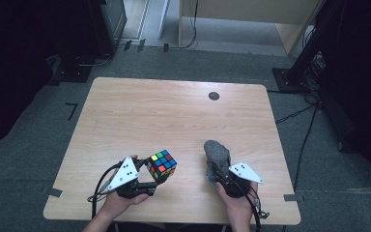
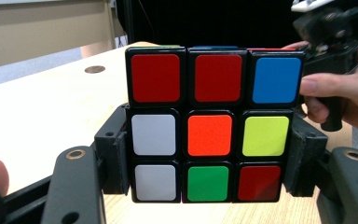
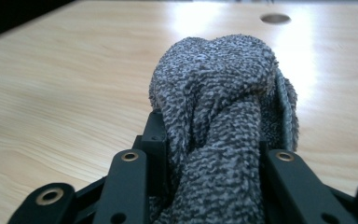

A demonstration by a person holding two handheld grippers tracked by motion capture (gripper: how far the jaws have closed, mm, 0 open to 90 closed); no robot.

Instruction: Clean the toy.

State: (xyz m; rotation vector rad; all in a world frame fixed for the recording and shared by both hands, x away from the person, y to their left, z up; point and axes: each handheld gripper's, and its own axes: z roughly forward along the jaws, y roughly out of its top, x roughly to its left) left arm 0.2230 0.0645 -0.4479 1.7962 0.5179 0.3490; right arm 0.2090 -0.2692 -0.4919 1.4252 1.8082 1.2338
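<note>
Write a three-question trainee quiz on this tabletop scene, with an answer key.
1. What does the left gripper hold between its jaws?
2. True or false: the grey cloth lies flat and spread out on the table.
3. On the cube's face in the left gripper view, which colour is the centre tile: A green, B orange, C blue?

Key:
1. The colour cube, clamped at its sides.
2. False: it is bunched up between the jaws of the right gripper.
3. B.
</note>
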